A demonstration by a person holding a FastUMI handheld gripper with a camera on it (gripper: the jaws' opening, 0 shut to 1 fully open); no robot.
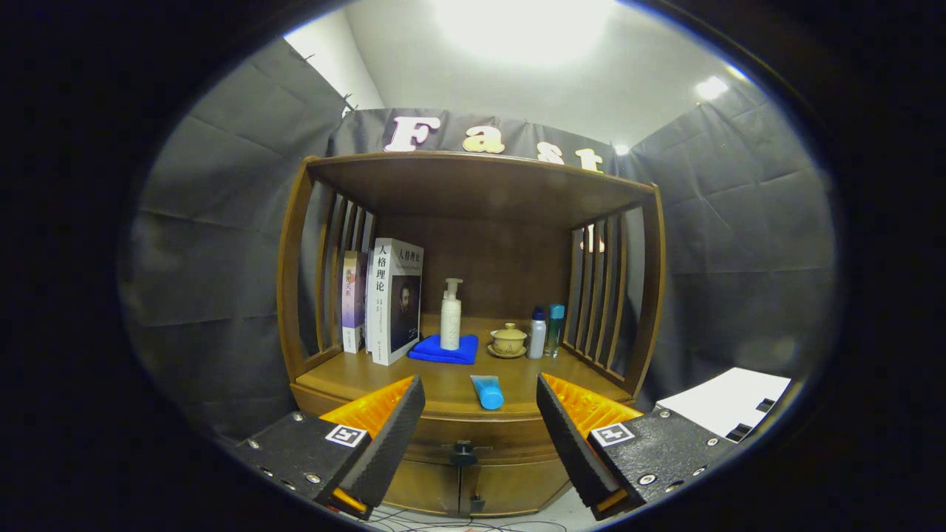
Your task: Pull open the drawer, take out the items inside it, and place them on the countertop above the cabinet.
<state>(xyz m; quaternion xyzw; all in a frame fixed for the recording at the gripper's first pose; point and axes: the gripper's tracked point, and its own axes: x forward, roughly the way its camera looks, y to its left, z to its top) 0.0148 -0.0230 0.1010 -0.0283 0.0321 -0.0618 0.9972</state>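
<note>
A wooden cabinet (473, 185) with slatted sides stands ahead of me. Its countertop (355, 377) carries a blue tube (487, 391) lying near the front edge, just beyond my fingers. Under that edge the drawer front (473, 436) looks shut, with a small dark knob (463, 451) at its middle. My gripper (480, 410) is open, fingers spread wide apart, the knob and the tube framed between them at a distance. Nothing is held. What lies inside the drawer is hidden.
On the countertop stand two books (388, 299), a white pump bottle (451, 316) on a folded blue cloth (445, 349), a lidded tea cup (508, 340) and two small bottles (545, 332). Lower cabinet doors (462, 491) sit beneath the drawer. A white surface (728, 403) lies to the right.
</note>
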